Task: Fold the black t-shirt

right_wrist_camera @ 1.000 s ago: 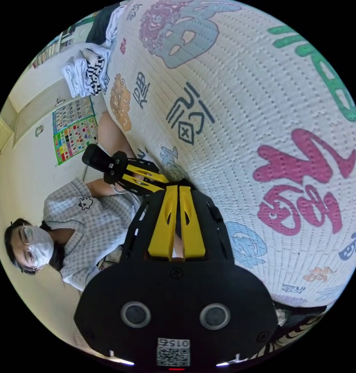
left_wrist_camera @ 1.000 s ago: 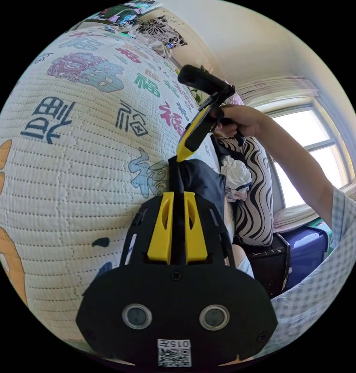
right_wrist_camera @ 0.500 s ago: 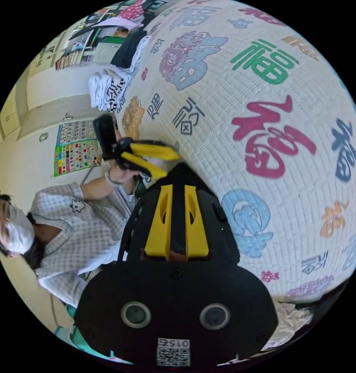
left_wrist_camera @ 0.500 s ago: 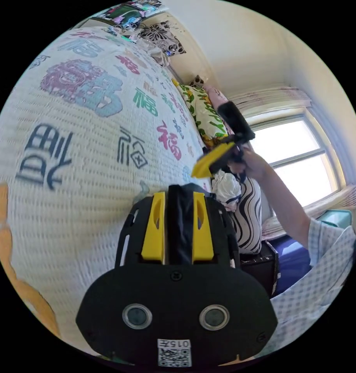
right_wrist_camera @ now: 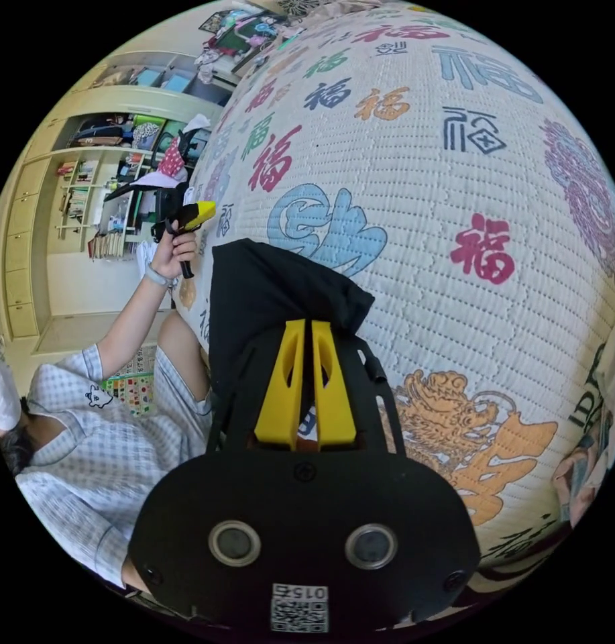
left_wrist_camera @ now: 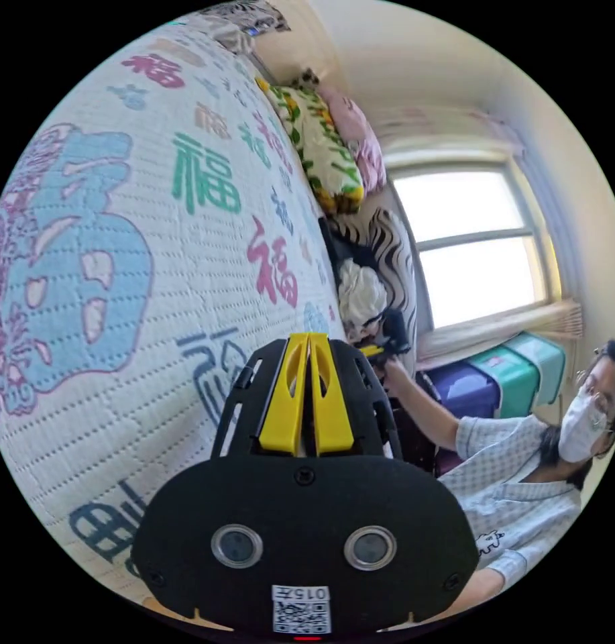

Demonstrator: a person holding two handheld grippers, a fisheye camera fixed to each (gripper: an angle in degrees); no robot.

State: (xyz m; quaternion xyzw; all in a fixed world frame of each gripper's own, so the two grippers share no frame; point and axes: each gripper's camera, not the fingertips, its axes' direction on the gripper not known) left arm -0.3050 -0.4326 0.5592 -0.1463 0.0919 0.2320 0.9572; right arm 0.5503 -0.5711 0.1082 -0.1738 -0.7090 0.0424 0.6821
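The left gripper (left_wrist_camera: 309, 342) has let go of the black t-shirt (right_wrist_camera: 273, 298) it pinched a second ago; its jaws now meet, empty. The right gripper (right_wrist_camera: 306, 329) appears clamped on the shirt, bunched at twelve o'clock over the bedspread (right_wrist_camera: 455, 168), so spreading likely comes next.

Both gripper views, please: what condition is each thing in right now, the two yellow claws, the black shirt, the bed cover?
left gripper: shut, nothing visible between its jaws.
right gripper: jaws close together at the black t-shirt's edge; whether they pinch it can't be told.
black t-shirt: bunched into a folded bundle on the bedspread.
bedspread: spread flat.
window: bright, seemingly closed.
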